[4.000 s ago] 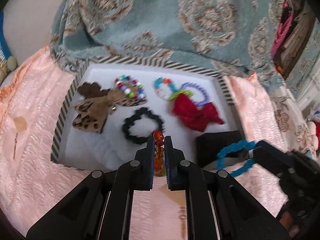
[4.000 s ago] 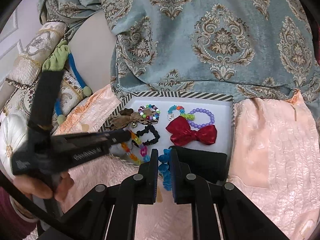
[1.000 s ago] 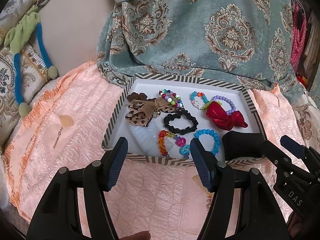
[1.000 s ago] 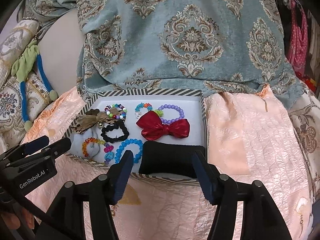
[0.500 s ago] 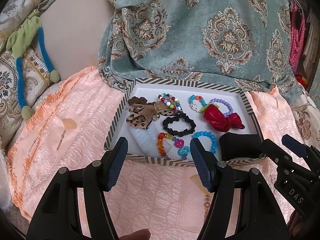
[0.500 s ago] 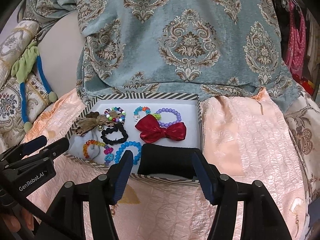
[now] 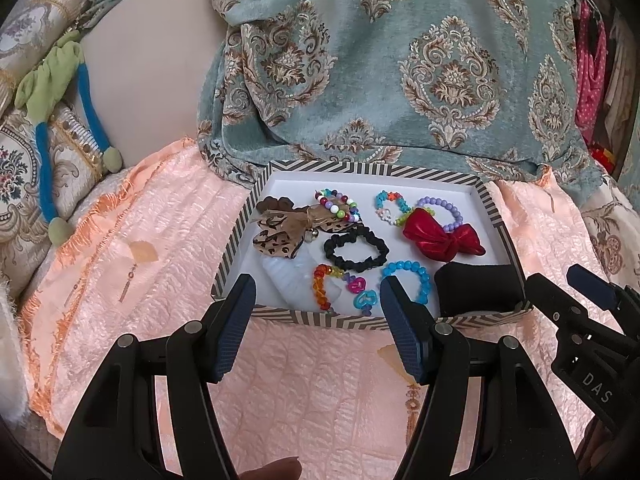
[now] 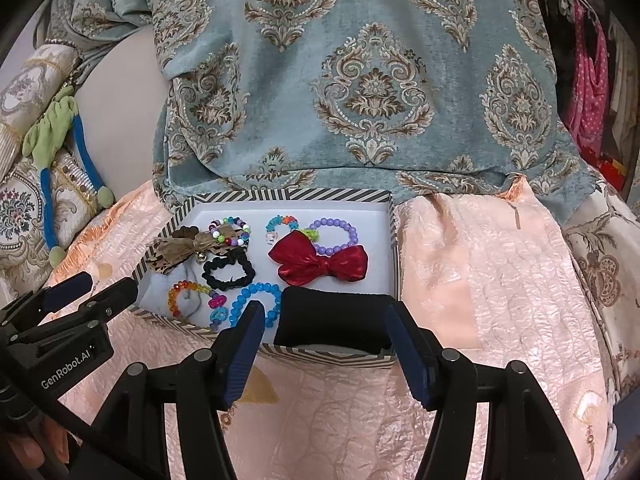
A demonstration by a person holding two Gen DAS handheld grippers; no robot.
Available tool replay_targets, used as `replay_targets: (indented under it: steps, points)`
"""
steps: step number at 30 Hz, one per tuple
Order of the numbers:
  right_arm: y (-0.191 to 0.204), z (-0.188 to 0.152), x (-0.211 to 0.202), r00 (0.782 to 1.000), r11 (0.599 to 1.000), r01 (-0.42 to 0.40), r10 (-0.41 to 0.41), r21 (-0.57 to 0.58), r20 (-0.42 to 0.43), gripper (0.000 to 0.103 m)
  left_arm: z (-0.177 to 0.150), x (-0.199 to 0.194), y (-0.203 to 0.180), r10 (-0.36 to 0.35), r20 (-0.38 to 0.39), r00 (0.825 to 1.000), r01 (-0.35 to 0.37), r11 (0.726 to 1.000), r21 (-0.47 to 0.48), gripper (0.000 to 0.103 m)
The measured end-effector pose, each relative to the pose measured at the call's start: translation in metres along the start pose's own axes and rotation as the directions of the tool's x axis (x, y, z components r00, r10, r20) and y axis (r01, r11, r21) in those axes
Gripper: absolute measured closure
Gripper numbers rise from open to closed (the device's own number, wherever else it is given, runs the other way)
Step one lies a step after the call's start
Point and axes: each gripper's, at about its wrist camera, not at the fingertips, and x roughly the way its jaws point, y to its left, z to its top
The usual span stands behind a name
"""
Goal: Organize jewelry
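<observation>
A striped-rim white tray point(image 7: 368, 171) point(image 8: 288, 195) lies on the pink quilt. In it are a leopard bow point(image 7: 280, 228), a multicolour bead bracelet point(image 7: 338, 204), a black scrunchie point(image 7: 356, 248) point(image 8: 228, 270), a red bow point(image 7: 442, 236) point(image 8: 320, 262), a purple bead bracelet point(image 7: 440, 210), an orange and pink bead bracelet point(image 7: 340, 286) point(image 8: 192, 300), a blue bead bracelet point(image 7: 410, 278) point(image 8: 256, 300) and a black pad point(image 7: 478, 284) point(image 8: 336, 318). My left gripper point(image 7: 318, 318) is open and empty, short of the tray's near rim. My right gripper point(image 8: 324, 344) is open and empty, near the black pad.
A teal patterned cloth point(image 7: 400, 60) hangs behind the tray. Cushions and a green and blue toy point(image 7: 60, 80) lie at the left. The pink quilt point(image 8: 500, 280) spreads right of the tray. Pink clothes point(image 8: 588, 76) hang at the far right.
Both grippers opened and let the orange and blue bracelets lie in the tray, then drew back. Over the last second the views barely shift.
</observation>
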Motion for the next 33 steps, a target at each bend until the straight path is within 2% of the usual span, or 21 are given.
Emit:
replay_targets:
  steps: [5,33]
  points:
    - [0.0003,-0.001,-0.0008,1.0,1.0,-0.002,0.002,-0.002,0.0,0.037,-0.0014,-0.0008,0.0016,-0.001,0.0,1.0,0.001,1.0,-0.007,0.038]
    - [-0.0027,-0.0076,0.0077,1.0,1.0,-0.006,0.006,0.0,-0.029,0.037,-0.0067,0.0052,0.0061,0.009,-0.008,1.0,-0.009,1.0,-0.006,0.038]
